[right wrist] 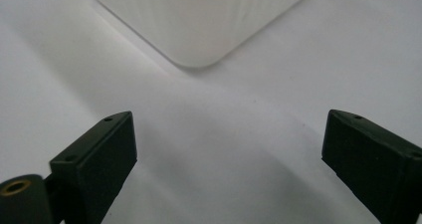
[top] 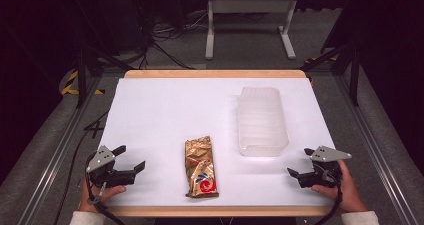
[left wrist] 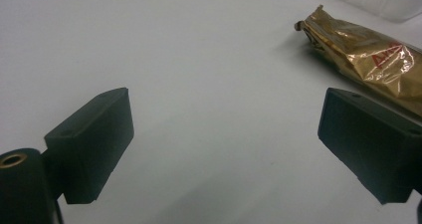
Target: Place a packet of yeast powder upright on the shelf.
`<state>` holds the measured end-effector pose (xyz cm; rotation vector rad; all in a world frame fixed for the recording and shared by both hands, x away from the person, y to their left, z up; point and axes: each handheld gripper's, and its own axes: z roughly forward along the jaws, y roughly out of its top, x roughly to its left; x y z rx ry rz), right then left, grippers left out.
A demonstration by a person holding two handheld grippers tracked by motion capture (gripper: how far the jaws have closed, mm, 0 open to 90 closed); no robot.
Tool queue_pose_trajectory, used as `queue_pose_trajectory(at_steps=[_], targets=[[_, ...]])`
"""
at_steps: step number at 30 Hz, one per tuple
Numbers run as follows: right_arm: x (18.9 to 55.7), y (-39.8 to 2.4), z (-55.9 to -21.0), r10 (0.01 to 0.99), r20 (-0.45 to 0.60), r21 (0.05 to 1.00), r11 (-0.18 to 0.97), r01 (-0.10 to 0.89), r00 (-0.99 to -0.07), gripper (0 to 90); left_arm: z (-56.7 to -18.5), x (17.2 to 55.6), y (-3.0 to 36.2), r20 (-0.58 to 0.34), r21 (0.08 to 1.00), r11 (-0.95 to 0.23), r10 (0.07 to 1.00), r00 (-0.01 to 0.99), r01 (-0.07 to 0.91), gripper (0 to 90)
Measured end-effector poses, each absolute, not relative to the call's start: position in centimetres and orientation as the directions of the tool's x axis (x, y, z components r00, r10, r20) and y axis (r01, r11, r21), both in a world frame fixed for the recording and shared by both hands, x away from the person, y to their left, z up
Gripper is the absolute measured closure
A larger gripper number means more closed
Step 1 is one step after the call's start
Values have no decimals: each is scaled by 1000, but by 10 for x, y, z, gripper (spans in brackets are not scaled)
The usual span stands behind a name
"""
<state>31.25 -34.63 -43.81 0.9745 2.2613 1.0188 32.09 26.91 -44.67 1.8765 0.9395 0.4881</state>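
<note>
A gold foil snack packet (top: 201, 167) with a red and blue mark lies flat near the table's front edge, a little left of centre. In the left gripper view the gold packet (left wrist: 363, 52) lies at the upper right, beyond the right jaw. My left gripper (top: 131, 157) rests open at the front left, apart from the packet, with nothing between its jaws. A translucent white ribbed plastic tub (top: 262, 121) stands right of centre. My right gripper (top: 300, 161) rests open at the front right, just short of the tub's near corner (right wrist: 199, 25).
The white table top (top: 165, 110) has a wooden rim at front and back. A person's hands hold both grippers at the front corners. Beyond the far edge stand a white metal frame (top: 250, 20) and cables on the floor. Metal rails run along both sides.
</note>
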Motion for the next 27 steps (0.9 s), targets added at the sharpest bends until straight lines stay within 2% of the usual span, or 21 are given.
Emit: queue_pose_trajectory(at_steps=[3,11,15,21,27], targets=[[307,-349,-431,764,-125,823,436,364,-633,75,-447,322,263,-23,878,-294,761,649,377,141],[299,-344,-424,749,-142,837,439,325,-647,103,-449,333,254,-65,862,-295,741,668,412,141],[309,-341,-422,734,-132,844,436,313,-666,113,-451,335,250,-75,851,-301,742,666,431,141],[311,-342,-425,733,-113,853,419,313,-671,144,-451,344,232,-86,832,-310,747,659,460,125],[306,-335,-425,722,-147,845,447,293,-676,182,-450,359,213,-109,817,-333,712,693,470,130]])
